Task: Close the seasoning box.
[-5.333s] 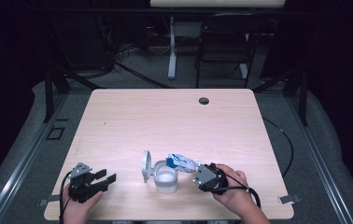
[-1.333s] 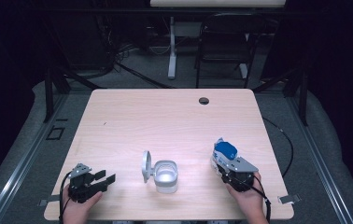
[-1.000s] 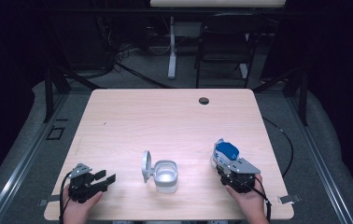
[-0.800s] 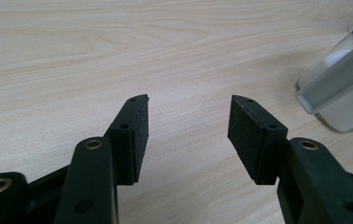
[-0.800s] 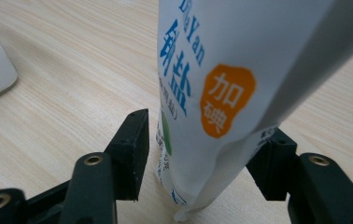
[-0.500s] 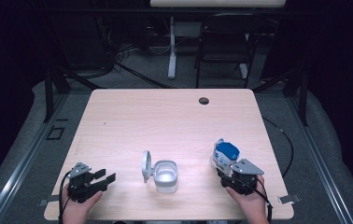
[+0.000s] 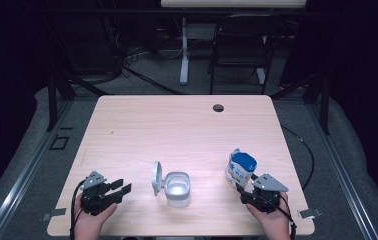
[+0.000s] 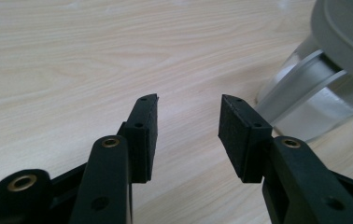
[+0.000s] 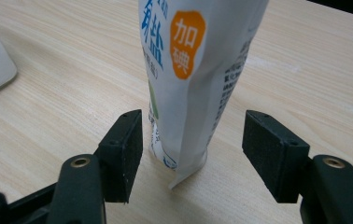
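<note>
- Two grippers, both spread, holding nothing.
- Right gripper (image 9: 192, 135) jaws straddle the salt bag (image 9: 195, 70), not touching; the bag stands upright at the table's (image 7: 177, 125) near right.
- Left gripper (image 8: 187, 123) rests just beside the open-lidded container (image 7: 177, 187).
- Bag looks soft, crinkly, probably bottom-heavy and slippery; pinch the lower body across its flat faces.

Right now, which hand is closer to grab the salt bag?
The right. Its right gripper is open with the bag standing between the jaws. The left gripper sits far off, beside the open container.
</note>
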Available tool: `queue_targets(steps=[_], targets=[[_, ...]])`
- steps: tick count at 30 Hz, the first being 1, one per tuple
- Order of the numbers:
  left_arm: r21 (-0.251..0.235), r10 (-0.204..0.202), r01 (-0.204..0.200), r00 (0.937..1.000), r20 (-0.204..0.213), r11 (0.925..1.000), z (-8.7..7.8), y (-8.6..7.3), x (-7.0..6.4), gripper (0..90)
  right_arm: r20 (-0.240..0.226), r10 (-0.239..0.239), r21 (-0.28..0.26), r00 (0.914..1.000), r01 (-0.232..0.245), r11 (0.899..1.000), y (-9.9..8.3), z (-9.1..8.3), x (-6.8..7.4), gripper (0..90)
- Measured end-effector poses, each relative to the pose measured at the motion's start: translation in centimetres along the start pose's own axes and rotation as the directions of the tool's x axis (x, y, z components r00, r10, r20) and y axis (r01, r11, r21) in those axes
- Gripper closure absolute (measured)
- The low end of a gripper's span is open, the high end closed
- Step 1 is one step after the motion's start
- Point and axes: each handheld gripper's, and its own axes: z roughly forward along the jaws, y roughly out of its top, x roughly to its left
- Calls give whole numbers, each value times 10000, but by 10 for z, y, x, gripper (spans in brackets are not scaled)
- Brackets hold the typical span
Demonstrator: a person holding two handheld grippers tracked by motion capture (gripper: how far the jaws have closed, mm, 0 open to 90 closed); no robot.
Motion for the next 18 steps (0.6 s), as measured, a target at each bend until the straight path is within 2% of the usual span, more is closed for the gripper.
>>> queue_targets(steps=[5, 7, 10, 11, 18], targets=[[-172, 164, -161, 9997, 182, 9997, -2, 5, -9, 606, -6, -54, -43, 10000, 54, 10000, -2, -4, 1, 380], [-11, 226, -225, 9995, 215, 9997, -3, 5, -10, 601, 53, 10, -84, 10000, -10, 10000, -3, -6, 1, 380], [-172, 121, -118, 9997, 193, 9998, -3, 5, -11, 597, 72, 13, -56, 10000, -13, 10000, -4, -7, 2, 379], [-74, 136, -134, 9997, 215, 9999, -5, 6, -11, 597, 98, 17, -47, 10000, -17, 10000, -4, -7, 2, 379], [-209, 40, -36, 9999, 162, 9998, -9, 9, -10, 598, 44, 66, 56, 10000, -66, 10000, -2, -8, 5, 375]])
